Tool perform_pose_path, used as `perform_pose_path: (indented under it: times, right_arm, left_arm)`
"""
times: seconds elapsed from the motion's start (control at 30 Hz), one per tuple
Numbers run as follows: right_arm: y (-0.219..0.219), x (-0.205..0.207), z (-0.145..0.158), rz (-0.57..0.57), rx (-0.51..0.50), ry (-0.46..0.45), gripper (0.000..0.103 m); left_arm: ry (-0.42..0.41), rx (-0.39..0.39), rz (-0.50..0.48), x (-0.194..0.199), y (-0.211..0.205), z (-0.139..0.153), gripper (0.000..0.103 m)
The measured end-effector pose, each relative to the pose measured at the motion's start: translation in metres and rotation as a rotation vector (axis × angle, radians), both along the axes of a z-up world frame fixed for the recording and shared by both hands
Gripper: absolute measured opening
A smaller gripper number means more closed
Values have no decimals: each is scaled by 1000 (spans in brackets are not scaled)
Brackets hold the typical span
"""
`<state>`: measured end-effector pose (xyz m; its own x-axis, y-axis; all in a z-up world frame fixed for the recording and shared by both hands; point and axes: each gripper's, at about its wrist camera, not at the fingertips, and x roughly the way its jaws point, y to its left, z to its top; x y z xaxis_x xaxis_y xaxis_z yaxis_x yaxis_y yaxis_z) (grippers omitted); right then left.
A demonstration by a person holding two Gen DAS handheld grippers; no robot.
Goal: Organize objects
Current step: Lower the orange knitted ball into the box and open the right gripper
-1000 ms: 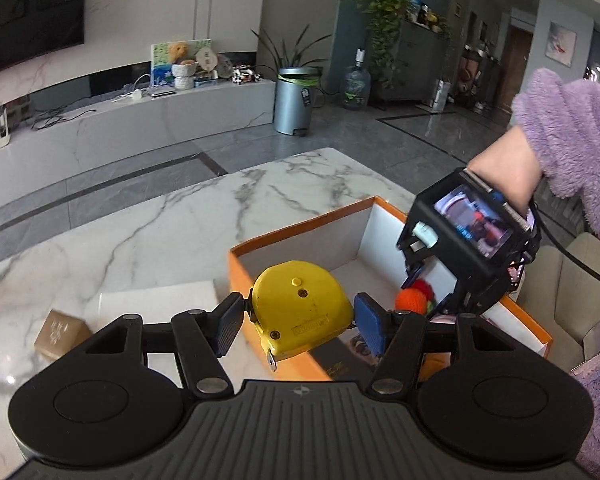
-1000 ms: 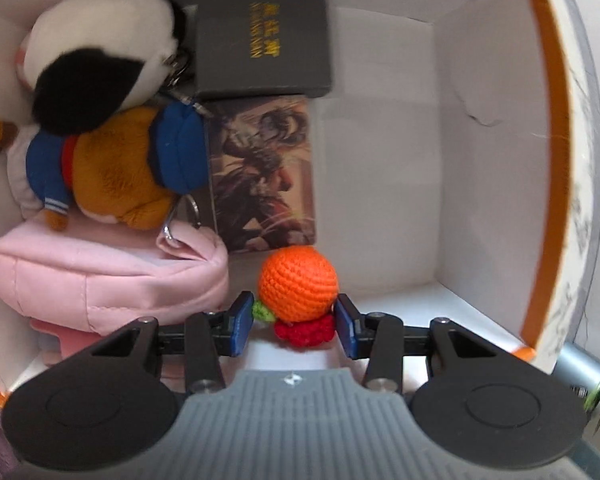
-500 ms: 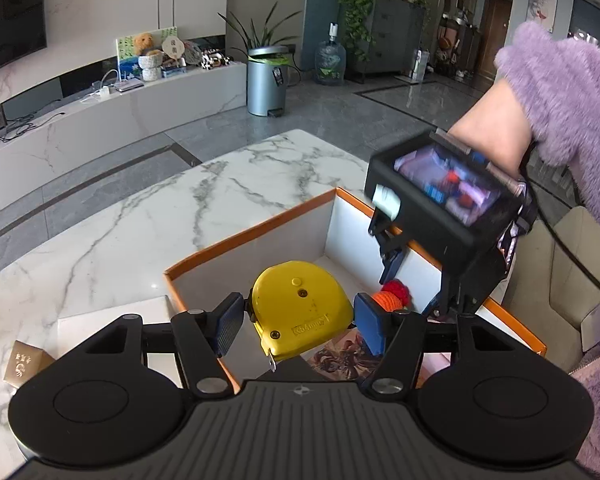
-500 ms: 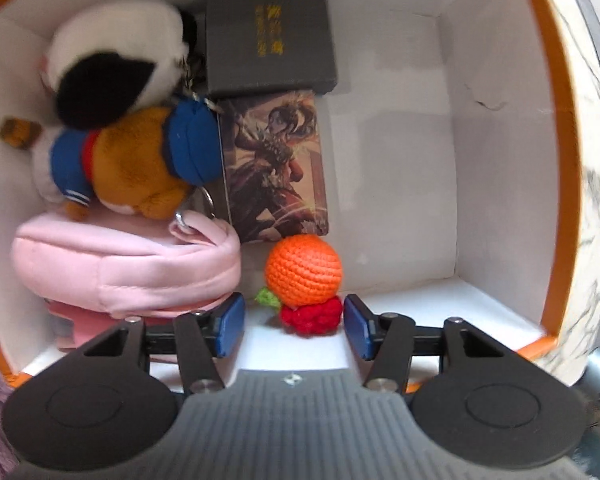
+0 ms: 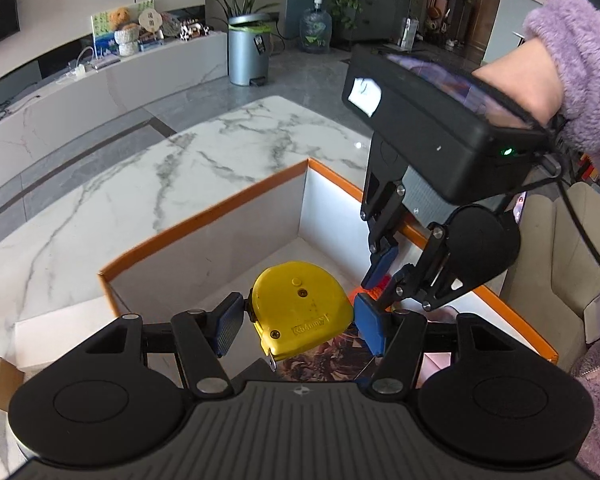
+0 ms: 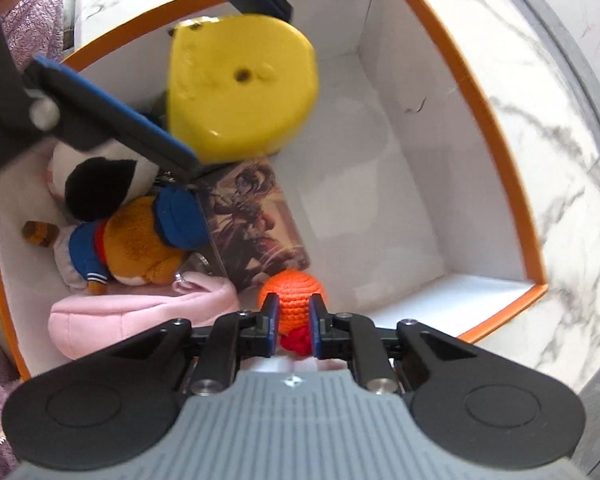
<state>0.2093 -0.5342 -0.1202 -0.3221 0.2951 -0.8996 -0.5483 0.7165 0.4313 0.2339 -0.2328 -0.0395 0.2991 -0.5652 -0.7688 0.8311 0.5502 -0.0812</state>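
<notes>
Right now the yellow tape measure point(image 5: 302, 308) sits pinched between the pads of my left claw point(image 5: 298, 322), held in the air above the orange-rimmed box point(image 5: 204, 212) and not yet on its floor. Its flat face looks up at the left camera, its broad rounded end points away from me toward the far wall of the box, and the small metal tab hangs at the near end. Straight beneath it, seen from the right wrist, lies the picture card point(image 6: 256, 224), and beyond that, toward the far right corner, the box floor is bare and white. That bare patch is where I would judge the tape measure should go, so the drop turns on carrying it away from the toys.

My right claw point(image 6: 294, 324) hangs just above the crocheted orange ball point(image 6: 294, 294), near the front wall of the box; its pads are drawn close together, and I think they are not gripping the ball, though the view is poor. Along the left wall crowd the black-and-white plush point(image 6: 96, 176), the brown plush in blue point(image 6: 136, 240) and the pink pouch point(image 6: 140, 312). The box rests on the marble bench point(image 5: 140, 184).
</notes>
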Motion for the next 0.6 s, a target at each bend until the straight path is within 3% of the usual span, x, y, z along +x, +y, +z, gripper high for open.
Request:
perform_pose_path:
  times: [0.6]
  right_arm:
    - [9,-4,-6,34,-19,29,18]
  left_arm:
    - [41,91,-20,3,-23,-24,71]
